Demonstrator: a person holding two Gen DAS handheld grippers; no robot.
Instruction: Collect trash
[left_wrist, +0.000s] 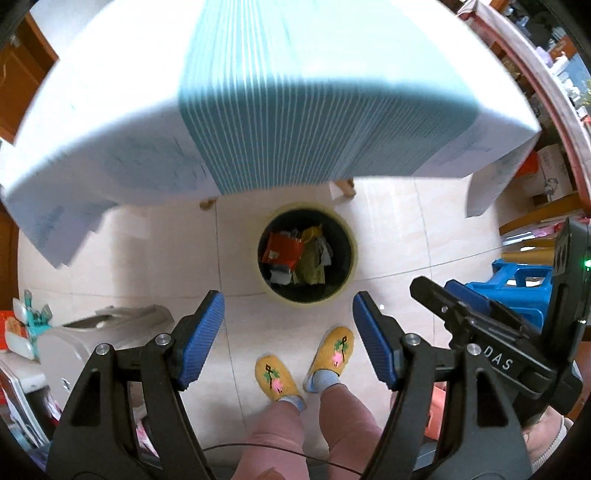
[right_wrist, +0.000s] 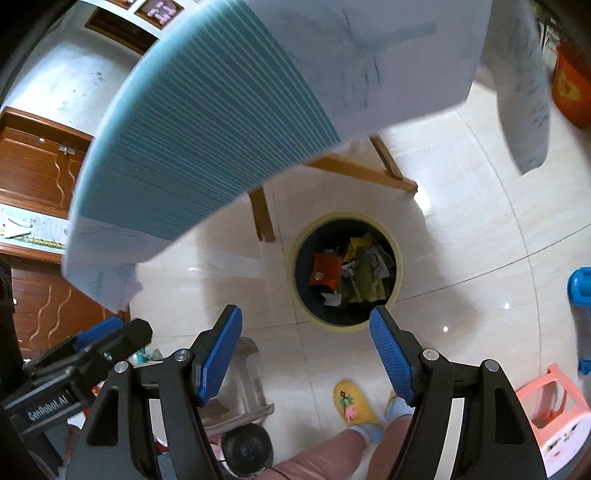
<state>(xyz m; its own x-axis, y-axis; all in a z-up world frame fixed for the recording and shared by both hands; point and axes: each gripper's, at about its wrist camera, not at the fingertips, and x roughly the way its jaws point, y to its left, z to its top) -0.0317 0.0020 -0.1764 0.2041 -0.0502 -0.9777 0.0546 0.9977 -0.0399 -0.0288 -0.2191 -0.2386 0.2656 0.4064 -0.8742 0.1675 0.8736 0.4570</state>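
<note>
A round yellow-rimmed trash bin stands on the tiled floor in front of the table; it also shows in the right wrist view. Inside lie a red wrapper, yellow-green wrappers and grey scraps. My left gripper is open and empty, held above the floor just short of the bin. My right gripper is open and empty, also above and short of the bin. Each gripper shows at the edge of the other's view: the right one and the left one.
A table with a white and teal-striped cloth overhangs above the bin on wooden legs. The person's yellow slippers stand just behind the grippers. A blue stool, a pink stool and a grey plastic object sit around.
</note>
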